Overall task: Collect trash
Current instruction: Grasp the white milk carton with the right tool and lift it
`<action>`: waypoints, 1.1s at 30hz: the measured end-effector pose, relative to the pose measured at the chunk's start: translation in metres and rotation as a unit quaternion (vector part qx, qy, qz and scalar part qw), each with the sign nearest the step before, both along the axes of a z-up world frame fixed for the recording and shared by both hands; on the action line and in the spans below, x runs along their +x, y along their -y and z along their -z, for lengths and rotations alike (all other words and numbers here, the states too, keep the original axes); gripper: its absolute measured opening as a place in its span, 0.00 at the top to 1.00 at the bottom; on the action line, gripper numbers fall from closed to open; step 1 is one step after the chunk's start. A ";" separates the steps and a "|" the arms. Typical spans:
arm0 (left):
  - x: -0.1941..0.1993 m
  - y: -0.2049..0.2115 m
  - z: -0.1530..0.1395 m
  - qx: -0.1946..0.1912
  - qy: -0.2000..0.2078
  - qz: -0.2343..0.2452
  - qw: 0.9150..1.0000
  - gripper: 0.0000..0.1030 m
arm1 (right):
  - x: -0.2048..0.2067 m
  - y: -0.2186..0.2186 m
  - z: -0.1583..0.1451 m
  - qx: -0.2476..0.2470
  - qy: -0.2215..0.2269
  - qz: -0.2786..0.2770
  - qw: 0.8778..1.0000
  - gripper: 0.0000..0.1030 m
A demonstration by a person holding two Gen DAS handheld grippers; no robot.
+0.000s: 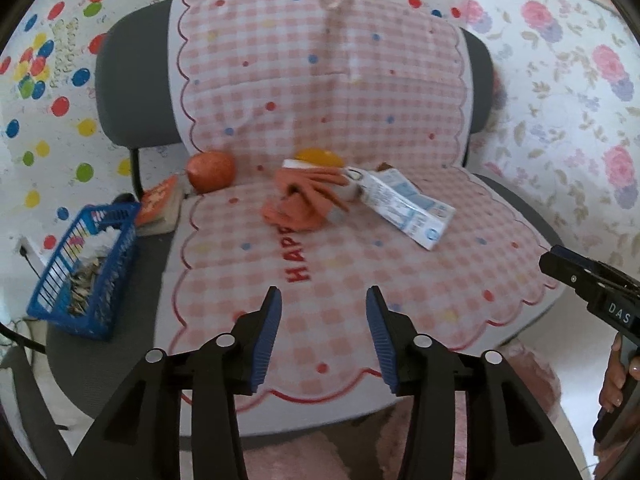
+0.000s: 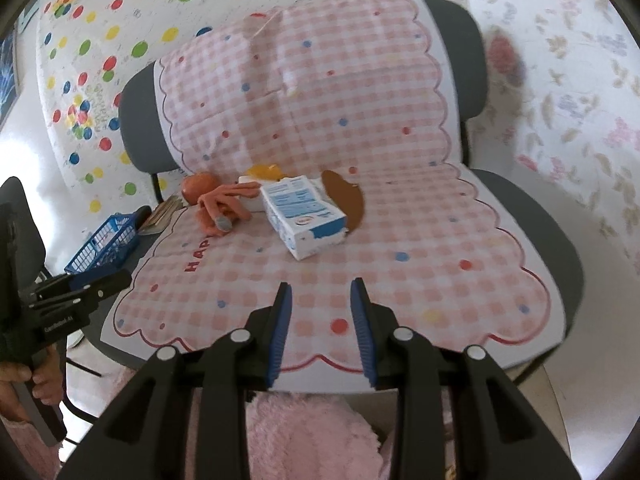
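A grey chair (image 1: pixel 132 80) draped with a pink checked cloth (image 1: pixel 340 92) fills both views, and the trash lies in a loose cluster at the back of the seat. In the left wrist view the left tool (image 1: pixel 323 334) hovers at 6 o'clock above the front of the seat, its blue-padded fingers (image 1: pixel 266 340) spread apart with nothing between them. Toward 12 o'clock from it lies an orange rubber glove (image 1: pixel 304 200), crumpled and touching a white and blue carton (image 1: pixel 404 210) that lies on its side at about 1 o'clock. Behind the glove sits a yellow-orange round piece (image 1: pixel 318 157) on a white object, and at 11 o'clock a red-orange fruit (image 1: pixel 211 171) rests where seat meets backrest. A blue plastic basket (image 1: pixel 86 272) stands at 9 o'clock on the bare left edge of the seat, holding some scraps, with a small book-like object (image 1: pixel 158 210) just beyond it. The right tool (image 2: pixel 320 330) hangs over the front edge of the seat in the right wrist view, jaws likewise parted and empty; the carton (image 2: pixel 306 216) sits at 12 o'clock from it, with a brown flat piece (image 2: pixel 346 196) just behind it and the glove (image 2: pixel 226 204) at 11 o'clock. A fluffy pink rug (image 2: pixel 308 436) lies below the chair.
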State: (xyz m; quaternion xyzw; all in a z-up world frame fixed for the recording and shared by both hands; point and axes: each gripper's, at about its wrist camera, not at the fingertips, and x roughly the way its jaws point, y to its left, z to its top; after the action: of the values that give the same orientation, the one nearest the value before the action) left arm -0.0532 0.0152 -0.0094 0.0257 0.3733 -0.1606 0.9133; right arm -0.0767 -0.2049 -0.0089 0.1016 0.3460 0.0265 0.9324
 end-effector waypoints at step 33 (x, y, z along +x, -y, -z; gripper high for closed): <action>0.097 -0.006 0.044 0.025 -0.027 -0.078 0.996 0.29 | 0.134 0.000 0.061 -0.001 -0.003 -0.121 0.993 0.31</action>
State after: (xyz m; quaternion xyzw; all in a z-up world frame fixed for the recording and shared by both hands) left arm 0.0438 0.0211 -0.0537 0.0147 0.4025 -0.0804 0.9118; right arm 0.0578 -0.2049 -0.0703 0.0584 0.3589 0.1388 0.9212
